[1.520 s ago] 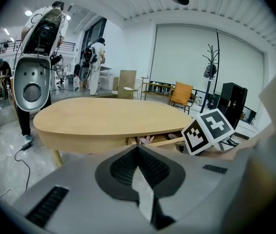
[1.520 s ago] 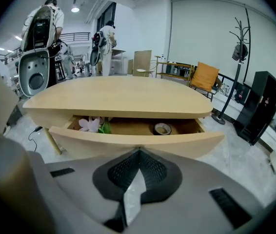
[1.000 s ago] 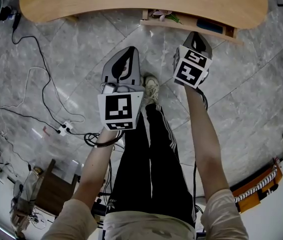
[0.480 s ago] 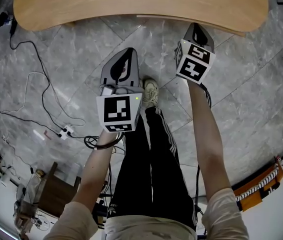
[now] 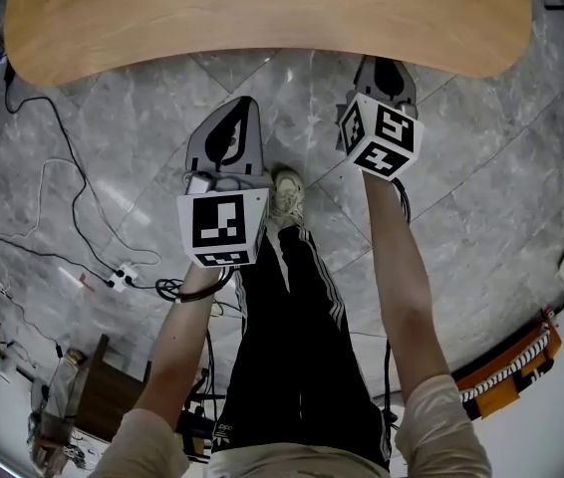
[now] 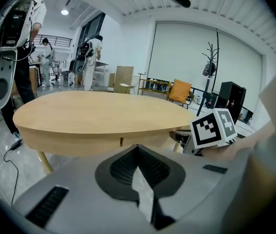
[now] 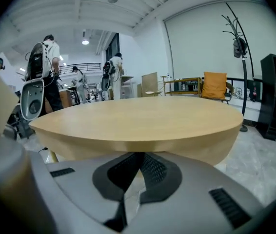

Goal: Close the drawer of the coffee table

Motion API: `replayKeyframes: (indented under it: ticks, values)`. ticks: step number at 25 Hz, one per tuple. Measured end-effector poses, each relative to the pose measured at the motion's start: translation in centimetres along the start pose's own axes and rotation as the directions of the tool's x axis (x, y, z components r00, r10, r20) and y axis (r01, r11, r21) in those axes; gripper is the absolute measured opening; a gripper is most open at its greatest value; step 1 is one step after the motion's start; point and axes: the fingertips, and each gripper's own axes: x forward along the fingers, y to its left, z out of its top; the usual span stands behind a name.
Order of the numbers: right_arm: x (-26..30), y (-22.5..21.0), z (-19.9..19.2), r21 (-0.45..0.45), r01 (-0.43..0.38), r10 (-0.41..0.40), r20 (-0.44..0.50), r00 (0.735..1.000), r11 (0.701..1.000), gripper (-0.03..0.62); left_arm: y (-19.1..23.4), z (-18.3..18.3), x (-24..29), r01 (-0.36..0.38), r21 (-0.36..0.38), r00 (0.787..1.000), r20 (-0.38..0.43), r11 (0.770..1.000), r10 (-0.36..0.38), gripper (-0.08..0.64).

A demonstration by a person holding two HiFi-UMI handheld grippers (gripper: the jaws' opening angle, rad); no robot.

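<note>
Drawer (image 6: pixel 147 138) has slid shut; left hand-held gripper (image 5: pixel 244 104) and right hand-held gripper (image 5: pixel 382 64), both closed, tilt downward.

Two grippers, left gripper (image 5: pixel 242 108) and right gripper (image 5: pixel 382 68); one coffee table (image 5: pixel 262 18); one power strip (image 5: pixel 123 272); one shoe (image 5: pixel 284 195)

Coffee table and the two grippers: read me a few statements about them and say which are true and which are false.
The coffee table has a light wooden top. True.
A drawer juts out past the table's near edge. False: nothing juts out in any view.
The right gripper has its jaws wide apart. False: they are together, with nothing between them.
The left gripper has its jaws together. True.
Cables lie on the floor. True.
</note>
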Motion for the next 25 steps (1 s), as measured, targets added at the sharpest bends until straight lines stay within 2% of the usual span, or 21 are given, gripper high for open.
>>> replayKeyframes:
  ticks: [3, 7, 14, 18, 25]
  values:
    - [0.5, -0.1, 0.2, -0.03, -0.025, 0.026, 0.02, 0.999, 0.999, 0.006, -0.4, 0.0, 0.9, 0.01, 0.006, 1.0, 0.005, 1.0, -0.01, 0.008]
    - [0.7, -0.2, 0.2, -0.007, -0.042, 0.043, 0.044, 0.998, 0.999, 0.006, -1.3, -0.2, 1.6, 0.029, 0.009, 1.0, 0.011, 1.0, -0.029, 0.008]
    - [0.8, -0.2, 0.3, -0.033, -0.065, 0.066, 0.025, 0.998, 0.997, 0.006, -2.9, -0.1, 1.3, 0.067, 0.01, 0.998, 0.011, 0.998, -0.067, 0.008]
    - [1.0, 0.0, 0.0, -0.023, -0.059, 0.059, -0.009, 0.998, 0.998, 0.006, -2.9, 0.3, 0.6, 0.073, 0.016, 0.997, 0.012, 0.997, -0.074, 0.008]
    - [0.2, 0.4, -2.1, 0.01, -0.063, 0.064, -0.143, 0.988, 0.998, 0.006, -1.3, 1.6, -1.2, 0.05, 0.016, 0.998, 0.028, 0.999, -0.051, 0.008]
